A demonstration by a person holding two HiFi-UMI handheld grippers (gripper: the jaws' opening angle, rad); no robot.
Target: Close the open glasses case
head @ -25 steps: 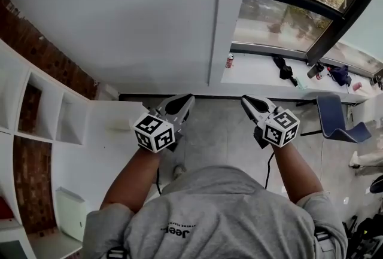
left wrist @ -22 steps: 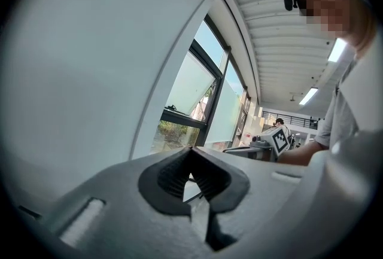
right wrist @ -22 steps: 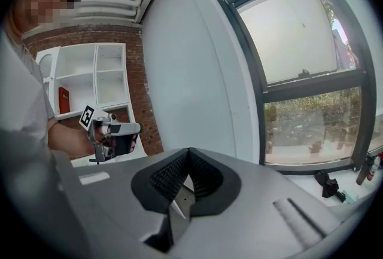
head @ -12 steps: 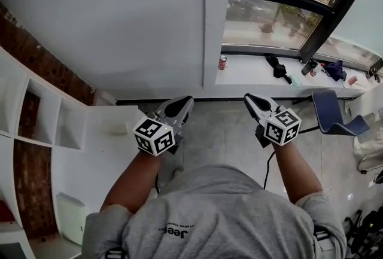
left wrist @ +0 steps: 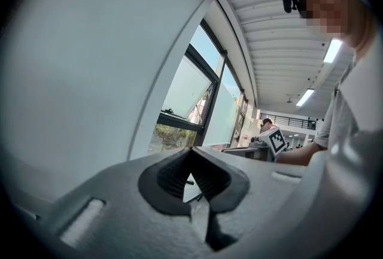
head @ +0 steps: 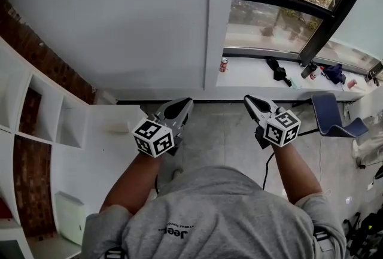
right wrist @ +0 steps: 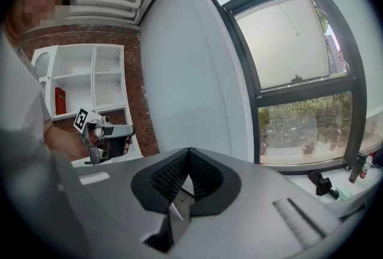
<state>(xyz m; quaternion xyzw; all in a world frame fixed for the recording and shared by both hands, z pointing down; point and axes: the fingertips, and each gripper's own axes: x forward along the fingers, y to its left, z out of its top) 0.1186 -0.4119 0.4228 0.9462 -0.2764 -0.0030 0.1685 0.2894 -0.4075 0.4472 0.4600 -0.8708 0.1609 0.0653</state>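
Grey plastic left gripper [head: 185,103] and its twin right gripper [head: 248,100] are both pinched together, empty, facing the white wall [head: 119,24]. No glasses case shows in any view, so I can't judge which hand is nearer.

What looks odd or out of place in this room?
No glasses case shows in any view. The left gripper and right gripper are shut on nothing, pointing toward a bare wall. A red can and dark gear sit loose on the window sill.

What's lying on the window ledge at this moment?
On the ledge: a red can, a black bundle, and small items toward its right end. The slanted window bar covers a strip of it there.
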